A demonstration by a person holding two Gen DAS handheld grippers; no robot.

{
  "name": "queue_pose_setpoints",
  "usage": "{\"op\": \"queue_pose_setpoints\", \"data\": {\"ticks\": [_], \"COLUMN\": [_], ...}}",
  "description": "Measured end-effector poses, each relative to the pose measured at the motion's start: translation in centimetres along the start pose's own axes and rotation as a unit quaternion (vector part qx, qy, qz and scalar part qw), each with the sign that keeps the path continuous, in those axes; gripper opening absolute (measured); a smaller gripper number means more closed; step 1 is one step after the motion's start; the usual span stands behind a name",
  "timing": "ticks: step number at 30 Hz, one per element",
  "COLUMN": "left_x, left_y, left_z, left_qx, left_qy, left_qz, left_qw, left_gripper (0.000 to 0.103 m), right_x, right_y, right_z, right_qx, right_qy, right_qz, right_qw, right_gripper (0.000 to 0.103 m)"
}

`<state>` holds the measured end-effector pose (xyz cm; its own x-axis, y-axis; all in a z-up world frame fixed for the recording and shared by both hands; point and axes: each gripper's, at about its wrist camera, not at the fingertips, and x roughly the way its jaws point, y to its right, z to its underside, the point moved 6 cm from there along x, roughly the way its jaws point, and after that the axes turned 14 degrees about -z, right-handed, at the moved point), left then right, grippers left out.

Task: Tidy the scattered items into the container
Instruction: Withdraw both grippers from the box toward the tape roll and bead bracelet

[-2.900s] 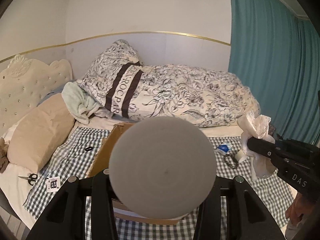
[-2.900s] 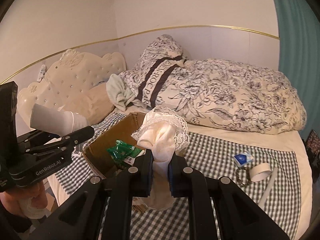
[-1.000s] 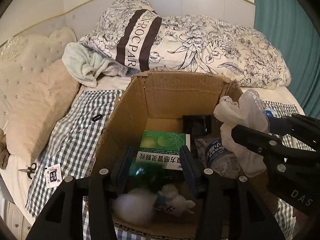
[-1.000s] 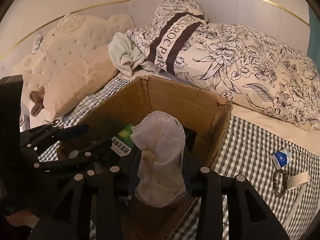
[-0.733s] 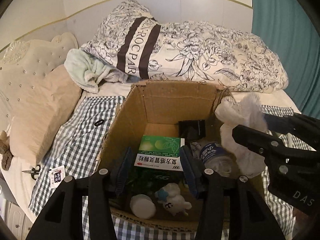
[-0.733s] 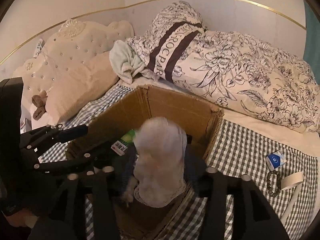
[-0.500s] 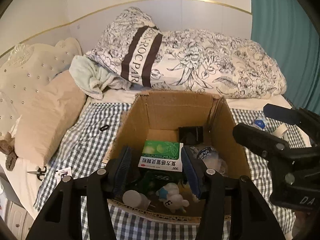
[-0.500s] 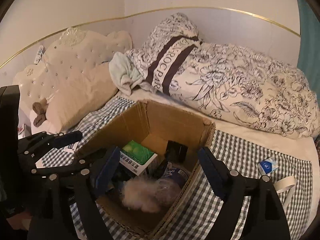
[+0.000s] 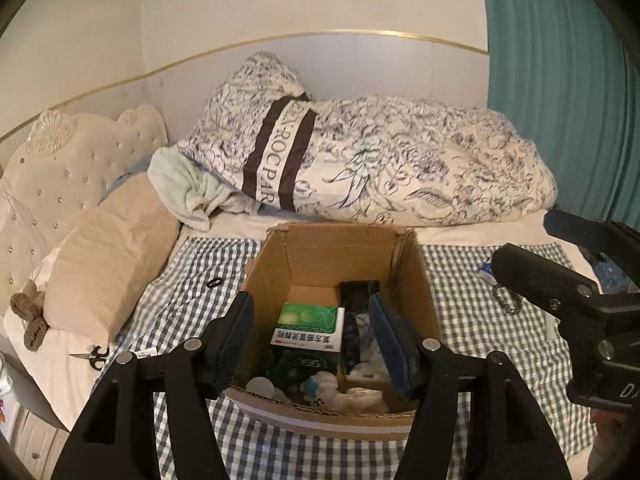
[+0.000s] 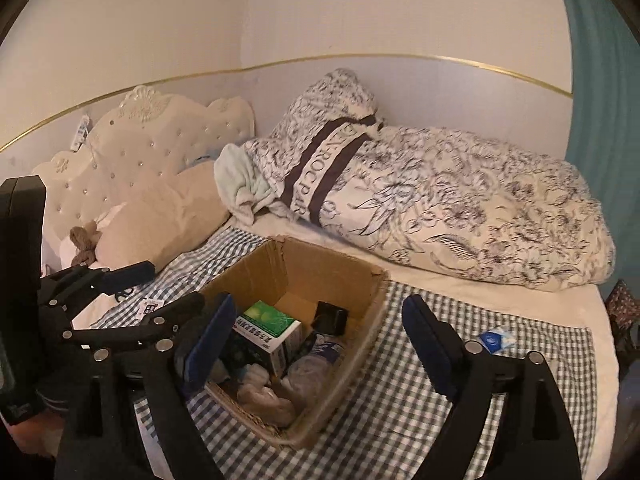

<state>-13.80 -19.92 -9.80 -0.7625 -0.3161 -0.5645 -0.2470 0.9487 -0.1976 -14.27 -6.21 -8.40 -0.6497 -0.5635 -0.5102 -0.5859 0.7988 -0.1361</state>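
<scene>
Nearest us, the left gripper point(image 9: 316, 340) hangs over the open brown cardboard box point(image 9: 348, 256); its blue-padded jaws are apart & opening, w/ nothing between them. The right gripper point(image 10: 316, 344) is the same: jaws wide, opening, empty, above the box's near corner.

In the box we see a green-and-white medicine carton point(image 9: 310, 328), a clear plastic bottle point(image 10: 316, 364), a small black case point(image 9: 359, 290) at the back, white soft bits point(image 10: 266, 394) at the front.

The box sits on a blue-and-white checked sheet point(image 10: 400, 400). On the sheet, right of the box: a small blue-and-white packet point(image 10: 494, 340). Left: a black ring point(image 9: 214, 282) & small scissors point(image 9: 94, 356).

Beyond: a floral duvet point(image 9: 420, 168), a beige pillow point(image 9: 108, 256), a cream tufted headboard point(image 10: 160, 136), a teal curtain point(image 9: 560, 80).
</scene>
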Motion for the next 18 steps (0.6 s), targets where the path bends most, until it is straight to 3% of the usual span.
{"op": "queue_pose_setpoints", "data": {"ticks": [6, 13, 15, 18], "left_x": [-3.0, -5.8, -7.1, -8.6], "left_y": [1.5, 3.8, 4.3, 5.3], "left_z": [-0.4, -0.6, -0.7, -0.7], "left_qx": [-0.002, -0.022, -0.032, -0.039], "left_qy": [0.021, 0.037, 0.052, 0.066], "left_qz": [0.007, 0.003, -0.008, 0.005], "left_qw": [0.9998, 0.9991, 0.9981, 0.9971], "left_gripper": [0.080, 0.103, 0.103, 0.103], "right_x": [-4.0, -9.0, -10.3, -12.3], "right_y": [1.2, 3.4, 4.0, 4.8], "right_z": [0.3, 1.6, 2.1, 3.0], "right_qx": [0.001, -0.003, 0.004, 0.013], "right_qy": [0.018, 0.032, 0.037, 0.047], "right_qz": [0.026, 0.071, 0.081, 0.095], "right_qw": [0.999, 0.997, 0.996, 0.994], "right_gripper": [0.093, 0.103, 0.103, 0.103]}}
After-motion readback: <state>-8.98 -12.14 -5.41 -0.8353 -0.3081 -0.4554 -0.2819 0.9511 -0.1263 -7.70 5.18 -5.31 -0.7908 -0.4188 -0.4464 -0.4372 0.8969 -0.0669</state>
